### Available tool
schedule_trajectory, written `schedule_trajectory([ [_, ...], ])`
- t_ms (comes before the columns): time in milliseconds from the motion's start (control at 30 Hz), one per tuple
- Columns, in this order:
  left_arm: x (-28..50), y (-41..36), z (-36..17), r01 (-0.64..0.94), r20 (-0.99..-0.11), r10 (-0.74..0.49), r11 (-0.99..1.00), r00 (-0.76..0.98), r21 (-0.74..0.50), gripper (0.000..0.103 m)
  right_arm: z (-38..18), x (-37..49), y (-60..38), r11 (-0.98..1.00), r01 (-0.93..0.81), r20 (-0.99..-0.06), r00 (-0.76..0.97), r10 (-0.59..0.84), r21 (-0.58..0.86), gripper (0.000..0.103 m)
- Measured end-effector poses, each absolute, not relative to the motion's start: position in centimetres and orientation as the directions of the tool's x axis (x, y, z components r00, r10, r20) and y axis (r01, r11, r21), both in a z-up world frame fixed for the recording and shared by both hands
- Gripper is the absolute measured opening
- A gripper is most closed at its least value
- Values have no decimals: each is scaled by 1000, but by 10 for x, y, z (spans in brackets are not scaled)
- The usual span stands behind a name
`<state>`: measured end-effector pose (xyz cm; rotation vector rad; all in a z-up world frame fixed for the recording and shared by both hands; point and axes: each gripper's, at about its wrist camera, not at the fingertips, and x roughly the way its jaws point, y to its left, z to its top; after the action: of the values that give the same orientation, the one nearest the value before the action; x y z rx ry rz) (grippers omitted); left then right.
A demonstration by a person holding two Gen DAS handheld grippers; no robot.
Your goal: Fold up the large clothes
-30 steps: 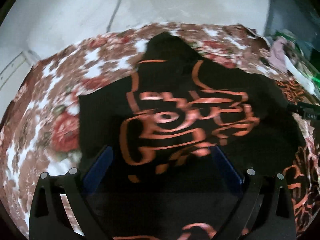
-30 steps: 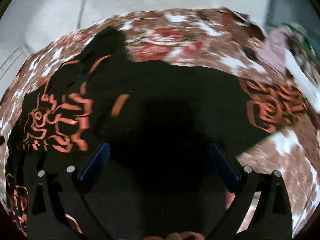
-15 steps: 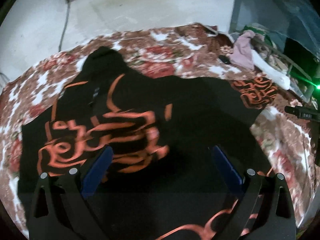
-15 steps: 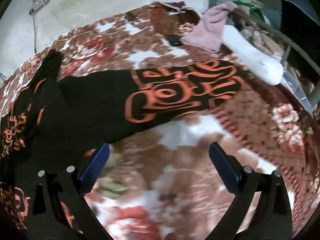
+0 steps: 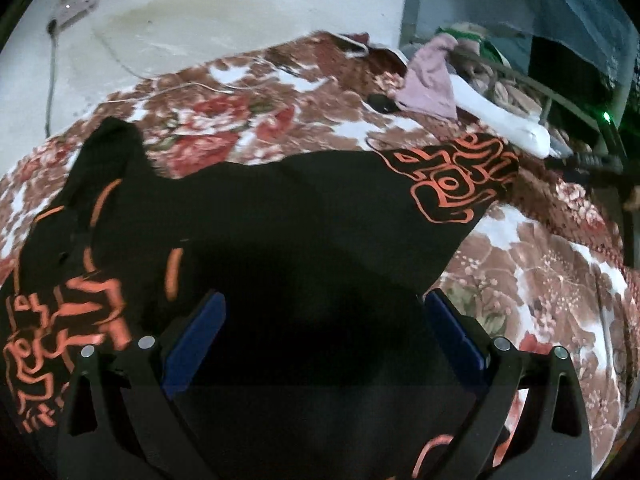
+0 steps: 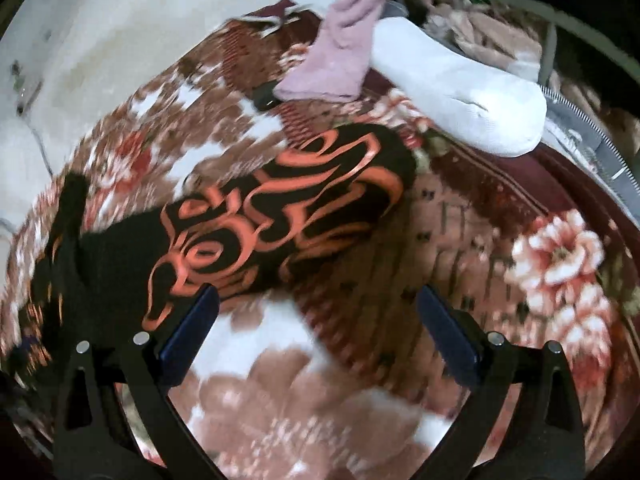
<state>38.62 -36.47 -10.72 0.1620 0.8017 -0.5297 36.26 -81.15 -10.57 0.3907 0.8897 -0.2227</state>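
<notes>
On the flowered blanket [image 5: 540,264] lay a black garment [image 5: 280,216] with orange swirling print, spread across the left and middle of the left wrist view — one sleeve [image 5: 456,180] reached out to the right, its printed end lying flat near a white sock [image 5: 504,120] and a pink cloth [image 5: 432,76]. The orange marks looked like ornament or stylised script; none of it could be read as words, and no brand or label showed.

The left gripper [image 5: 322,336] hung over the dark body of the garment with its blue-padded fingers [image 5: 192,340] spread wide, nothing between them. Whether the pads touched the cloth could not be told, since the area beneath them was in deep shadow.

The right gripper [image 6: 316,320] was also wide apart and empty, hovering over bare blanket [image 6: 320,400]. Its left finger [image 6: 188,328] sat just at the lower edge of the sleeve [image 6: 280,216] — the view was blurred, so contact could not be judged. Beyond the sleeve's end lay the white sock [image 6: 460,92] and the pink cloth [image 6: 340,56], against a curved metal rail [image 6: 520,4]. A pale wall [image 5: 240,12] rose behind the bed, with a cable [image 5: 50,80] running down it.
</notes>
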Motion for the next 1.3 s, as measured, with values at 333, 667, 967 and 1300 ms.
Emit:
schedule_trajectory([
  [333, 416, -395, -154, 552, -769, -399, 831, 499, -74, 98, -151, 444, -874, 817, 350, -786, 589, 188, 458, 98],
  [667, 406, -394, -153, 631, -758, -479, 767, 443, -116, 98, -180, 468, -889, 840, 398, -846, 519, 124, 368, 14],
  [967, 388, -433, -159, 737, -766, -544, 661, 342, -139, 98, -123, 442, -853, 913, 320, -804, 595, 15, 254, 9],
  [1300, 368, -468, -188, 745, -802, -408, 663, 438, 70, 98, -10, 422, -737, 974, 214, -765, 638, -84, 72, 9],
])
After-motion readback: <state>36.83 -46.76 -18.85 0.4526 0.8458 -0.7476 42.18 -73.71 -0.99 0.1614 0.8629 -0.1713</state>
